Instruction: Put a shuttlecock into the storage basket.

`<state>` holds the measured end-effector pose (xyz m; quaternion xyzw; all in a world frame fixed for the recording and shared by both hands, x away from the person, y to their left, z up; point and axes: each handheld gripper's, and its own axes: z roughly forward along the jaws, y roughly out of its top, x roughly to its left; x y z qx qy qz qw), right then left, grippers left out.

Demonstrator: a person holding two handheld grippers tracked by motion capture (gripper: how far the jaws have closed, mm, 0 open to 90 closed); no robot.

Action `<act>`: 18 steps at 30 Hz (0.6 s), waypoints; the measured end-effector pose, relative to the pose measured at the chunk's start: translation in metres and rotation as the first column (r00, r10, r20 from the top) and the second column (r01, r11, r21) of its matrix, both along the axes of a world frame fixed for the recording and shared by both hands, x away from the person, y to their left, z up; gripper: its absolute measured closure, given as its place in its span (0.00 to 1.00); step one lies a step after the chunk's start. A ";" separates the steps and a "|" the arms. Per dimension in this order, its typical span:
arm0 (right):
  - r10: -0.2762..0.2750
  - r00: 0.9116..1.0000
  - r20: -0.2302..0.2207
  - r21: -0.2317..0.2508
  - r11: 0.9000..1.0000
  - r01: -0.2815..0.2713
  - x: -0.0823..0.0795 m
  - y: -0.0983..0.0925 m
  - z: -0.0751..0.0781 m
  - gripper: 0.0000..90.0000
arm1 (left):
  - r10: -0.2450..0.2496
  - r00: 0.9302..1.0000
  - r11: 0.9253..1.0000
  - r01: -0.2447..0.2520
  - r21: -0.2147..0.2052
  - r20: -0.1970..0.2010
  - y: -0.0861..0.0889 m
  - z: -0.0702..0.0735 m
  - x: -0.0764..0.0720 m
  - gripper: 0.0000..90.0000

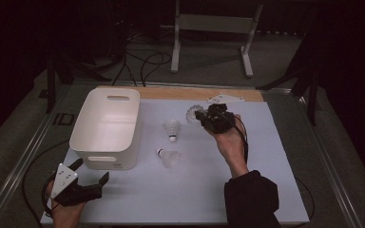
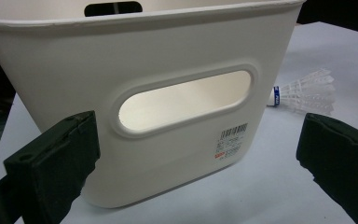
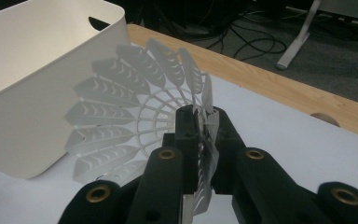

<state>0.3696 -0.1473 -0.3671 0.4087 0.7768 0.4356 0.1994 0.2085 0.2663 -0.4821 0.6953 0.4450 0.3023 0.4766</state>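
While the left gripper (image 1: 91, 172) waits with jaws apart near the bin (image 1: 105, 124), the right gripper (image 1: 200, 115) is clamped on a shuttlecock's (image 1: 193, 113) skirt, held above the table's (image 1: 266, 156) far side, right of the bin.

Two black hand-held grippers, one dark sleeve

The left hand-held gripper (image 1: 91, 172) is matte black with blocky padded jaws and a grey three-cornered plate (image 1: 64, 177) on top, a black cable trailing behind. The right hand-held gripper (image 3: 200, 122) shows brass-coloured screws in its black linkage arms; a dark sleeve (image 1: 252, 199) covers that forearm.
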 end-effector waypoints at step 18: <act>0.026 1.000 0.013 0.021 0.999 -0.026 0.010 0.015 0.009 0.94 | 0.002 1.000 1.000 -0.002 0.003 -0.002 0.000 0.000 0.000 0.00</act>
